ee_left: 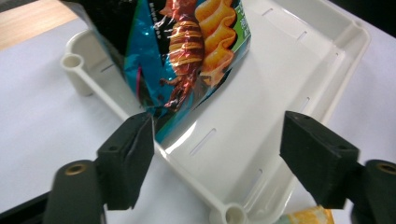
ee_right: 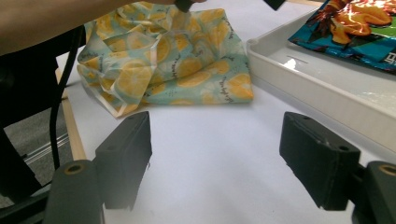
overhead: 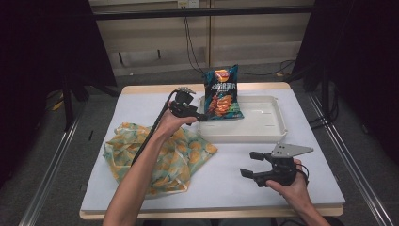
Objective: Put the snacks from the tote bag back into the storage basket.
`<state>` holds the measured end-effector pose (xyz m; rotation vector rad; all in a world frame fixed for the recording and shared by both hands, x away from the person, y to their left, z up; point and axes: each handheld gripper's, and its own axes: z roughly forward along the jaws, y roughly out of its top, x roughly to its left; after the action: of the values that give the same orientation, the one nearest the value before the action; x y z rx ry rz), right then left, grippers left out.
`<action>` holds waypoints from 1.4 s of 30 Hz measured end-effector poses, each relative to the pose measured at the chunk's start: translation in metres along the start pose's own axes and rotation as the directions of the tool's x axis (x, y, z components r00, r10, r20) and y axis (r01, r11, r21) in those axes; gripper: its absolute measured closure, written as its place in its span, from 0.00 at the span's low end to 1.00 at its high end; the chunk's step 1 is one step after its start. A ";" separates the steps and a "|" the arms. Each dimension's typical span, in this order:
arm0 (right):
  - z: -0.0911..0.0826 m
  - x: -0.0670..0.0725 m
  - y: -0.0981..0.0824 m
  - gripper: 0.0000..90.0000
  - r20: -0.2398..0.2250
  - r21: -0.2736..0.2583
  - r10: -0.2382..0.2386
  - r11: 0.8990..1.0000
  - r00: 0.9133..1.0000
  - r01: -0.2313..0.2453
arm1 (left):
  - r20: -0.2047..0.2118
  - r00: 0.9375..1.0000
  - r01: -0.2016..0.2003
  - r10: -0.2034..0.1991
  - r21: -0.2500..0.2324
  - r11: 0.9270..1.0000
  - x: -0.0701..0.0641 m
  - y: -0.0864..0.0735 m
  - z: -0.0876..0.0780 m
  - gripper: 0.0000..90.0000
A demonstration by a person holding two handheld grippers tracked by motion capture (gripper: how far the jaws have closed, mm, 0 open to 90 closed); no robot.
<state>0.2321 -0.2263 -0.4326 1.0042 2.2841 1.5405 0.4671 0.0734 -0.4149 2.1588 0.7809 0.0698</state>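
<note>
Nearest to me, my right gripper (overhead: 254, 165) rests low over the white table cover (overhead: 226, 188), at the near right side. Its jaws stand wide apart and nothing is between them; in the right gripper view I see only the bare cover between the two black pads.

A little farther, on the left side, lies the cloth bag with the lemon print (overhead: 160, 155), crumpled and flat on the cover. My left forearm passes over it.

Beyond the bag, my left gripper (overhead: 200, 115) is at the near left corner of the white tray (overhead: 268, 129). Its jaws are spread and they press on nothing. In the left gripper view the lower corner of the chip bag (ee_left: 187, 51) comes close to one pad, just beside it, but I cannot tell if it touches.

The chip bag stands in the left part of the tray, leaning back against the far wall, with its top above the rim. The rest of the tray floor is bare.

Farthest, behind the table, there is a pale wall panel (overhead: 244, 33).
</note>
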 end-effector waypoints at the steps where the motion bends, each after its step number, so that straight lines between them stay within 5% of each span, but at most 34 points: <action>1: 0.000 0.000 0.000 0.27 0.001 -0.002 0.001 1.000 1.000 -0.001 | 0.001 1.000 -0.014 0.014 -0.011 1.000 -0.005 0.001 -0.004 0.21; 3: 0.000 -0.001 0.000 0.27 0.005 -0.006 0.002 1.000 1.000 -0.002 | -0.007 0.999 -0.048 0.048 -0.029 0.998 -0.013 0.002 -0.012 0.19; 8: 0.000 -0.004 -0.001 0.26 0.016 -0.001 0.014 1.000 1.000 -0.014 | -0.001 0.999 -0.050 0.050 -0.079 0.996 -0.028 -0.004 -0.034 0.14; 12: -0.001 -0.007 -0.001 0.23 0.036 -0.008 0.028 1.000 0.999 -0.027 | -0.025 0.997 -0.076 0.075 -0.075 0.994 -0.035 -0.013 -0.049 0.11; 15: -0.001 -0.007 -0.001 0.15 0.064 -0.002 0.038 0.999 0.997 -0.038 | 0.000 0.998 -0.062 0.062 -0.063 0.996 -0.039 -0.017 -0.061 0.10; 19: -0.002 -0.008 -0.001 0.16 0.073 -0.009 0.042 0.999 0.996 -0.042 | 0.035 0.993 -0.108 0.113 -0.105 0.989 -0.044 -0.029 -0.083 0.01; 22: -0.004 -0.009 -0.002 0.16 0.085 -0.019 0.046 0.999 0.995 -0.045 | 0.002 0.995 -0.102 0.103 -0.118 0.988 -0.047 -0.037 -0.098 0.02; 28: -0.007 -0.010 -0.002 0.15 0.104 -0.029 0.050 0.998 0.993 -0.047 | -0.051 0.993 -0.112 0.104 -0.189 0.976 -0.053 -0.057 -0.123 0.03; 32: -0.011 -0.009 -0.002 0.15 0.118 -0.038 0.054 0.998 0.992 -0.050 | -0.063 0.992 -0.123 0.110 -0.256 0.959 -0.061 -0.076 -0.135 0.02; 36: -0.016 -0.010 -0.003 0.15 0.135 -0.048 0.058 0.997 0.989 -0.052 | -0.050 0.995 -0.093 0.082 -0.300 0.949 -0.065 -0.093 -0.142 0.02; 38: -0.019 -0.009 -0.002 0.15 0.144 -0.056 0.057 0.997 0.988 -0.049 | -0.093 0.993 -0.093 0.067 -0.319 0.943 -0.067 -0.102 -0.147 0.02; 41: -0.023 -0.009 -0.003 0.16 0.165 -0.057 0.062 0.997 0.984 -0.053 | -0.106 0.994 -0.065 0.031 -0.335 0.940 -0.069 -0.116 -0.155 0.03; 42: -0.023 -0.009 -0.003 0.16 0.165 -0.057 0.062 0.997 0.984 -0.053 | -0.080 0.996 -0.051 0.025 -0.347 0.937 -0.068 -0.123 -0.158 0.03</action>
<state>0.2252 -0.2496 -0.4268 1.1481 2.1091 1.4689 0.3024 0.2023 -0.3843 1.8412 0.7094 0.2897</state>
